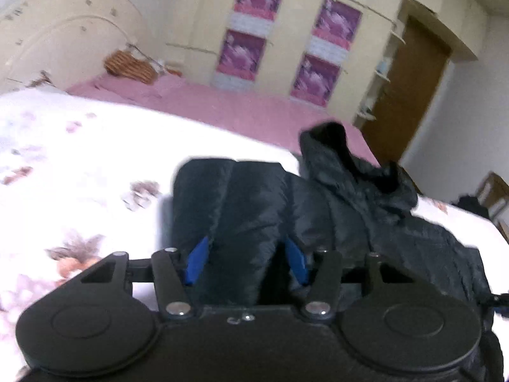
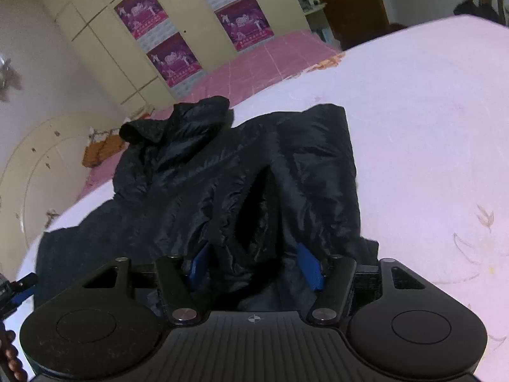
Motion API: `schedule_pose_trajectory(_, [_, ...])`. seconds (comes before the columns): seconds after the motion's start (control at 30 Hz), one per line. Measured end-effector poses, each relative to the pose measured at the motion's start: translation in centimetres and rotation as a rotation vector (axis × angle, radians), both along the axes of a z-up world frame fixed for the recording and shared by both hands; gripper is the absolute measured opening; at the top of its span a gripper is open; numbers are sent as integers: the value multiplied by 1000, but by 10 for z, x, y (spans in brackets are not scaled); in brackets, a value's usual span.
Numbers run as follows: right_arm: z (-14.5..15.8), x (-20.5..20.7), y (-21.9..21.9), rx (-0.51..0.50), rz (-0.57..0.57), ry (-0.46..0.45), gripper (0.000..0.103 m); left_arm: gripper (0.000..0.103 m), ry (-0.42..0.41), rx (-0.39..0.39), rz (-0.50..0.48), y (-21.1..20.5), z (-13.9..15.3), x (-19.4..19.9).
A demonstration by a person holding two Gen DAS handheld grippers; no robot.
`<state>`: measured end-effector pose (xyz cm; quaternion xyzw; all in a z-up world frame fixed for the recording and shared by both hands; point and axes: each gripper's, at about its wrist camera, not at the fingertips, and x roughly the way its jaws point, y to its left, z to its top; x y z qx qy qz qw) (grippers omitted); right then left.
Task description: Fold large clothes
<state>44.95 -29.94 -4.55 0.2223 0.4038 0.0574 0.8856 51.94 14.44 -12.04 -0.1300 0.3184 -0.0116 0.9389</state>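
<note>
A black puffer jacket (image 1: pixel 350 210) lies on a white flowered bedspread (image 1: pixel 79 165), its hood (image 1: pixel 334 149) bunched up at the far end. My left gripper (image 1: pixel 246 254) has its blue fingers around a thick fold of the jacket's near edge. In the right wrist view the same jacket (image 2: pixel 197 172) spreads ahead, hood (image 2: pixel 178 121) at the far left. My right gripper (image 2: pixel 254 264) also has jacket fabric bunched between its blue fingers. Both pairs of fingers stand apart with cloth filling the gap.
A pink bed sheet (image 1: pixel 222 102) lies beyond the bedspread. A cream wardrobe with purple posters (image 1: pixel 254 25) lines the far wall. A wicker basket (image 1: pixel 127 63) sits by the headboard. A brown door (image 1: pixel 410 89) is at the right. The other gripper's tip (image 2: pixel 19 286) shows at the left edge.
</note>
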Motion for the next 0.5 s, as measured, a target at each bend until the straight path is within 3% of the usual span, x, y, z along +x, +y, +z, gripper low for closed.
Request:
schedule_pose_trajectory(0.2, [30,-20,3,-118,-3,-103,8,51,-29,42,-71,-20,1,5])
schedule_pose_trajectory(0.27, [37,-29,5,-164,2,-131,8,51,-7,99,-86,-29,-4,7])
schedule_pose_trajectory(0.4, [-9,-14,10,-232,2,17,8,54,58,167,-111,-35,-21,15])
schedule_pose_trajectory(0.5, [-18,-13,18,-268,11,28,8,52,68,193,-129,-32,-18,11])
